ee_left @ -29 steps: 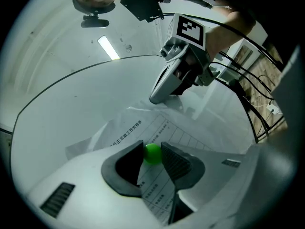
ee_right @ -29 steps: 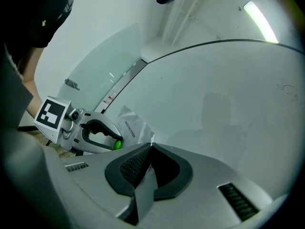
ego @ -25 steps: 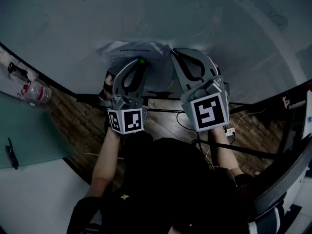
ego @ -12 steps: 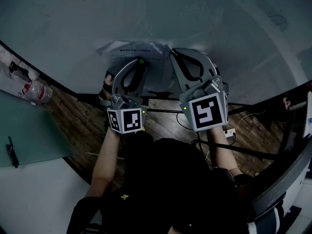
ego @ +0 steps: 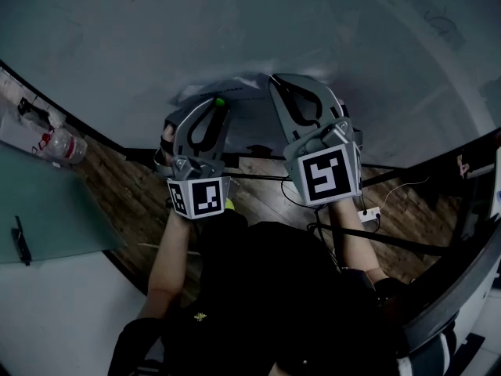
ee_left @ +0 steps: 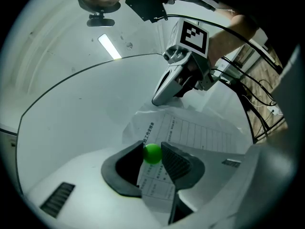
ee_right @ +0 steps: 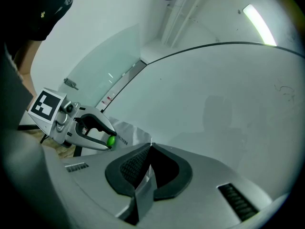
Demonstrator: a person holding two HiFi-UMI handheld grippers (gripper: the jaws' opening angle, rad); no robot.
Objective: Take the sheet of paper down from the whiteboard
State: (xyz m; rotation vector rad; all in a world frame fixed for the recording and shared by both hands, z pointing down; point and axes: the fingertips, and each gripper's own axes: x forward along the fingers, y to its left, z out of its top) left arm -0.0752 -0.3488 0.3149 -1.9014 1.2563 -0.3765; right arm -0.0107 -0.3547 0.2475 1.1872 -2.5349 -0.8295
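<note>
Up close, we have our left gripper (ee_left: pixel 152 147) pinched on the one green ball (ee_left: pixel 152 153), low in the centre of its own view, right against the single sheet of paper (ee_left: pixel 190 132) that lies crumpled on the one whiteboard (ee_left: pixel 81 123). Our right gripper (ee_right: pixel 149 148) has its jaws closed on that sheet's edge, which runs down between them. We count two grippers, side by side mid-frame in the head view, and one plastic bottle (ego: pixel 61 146) at far left.
</note>
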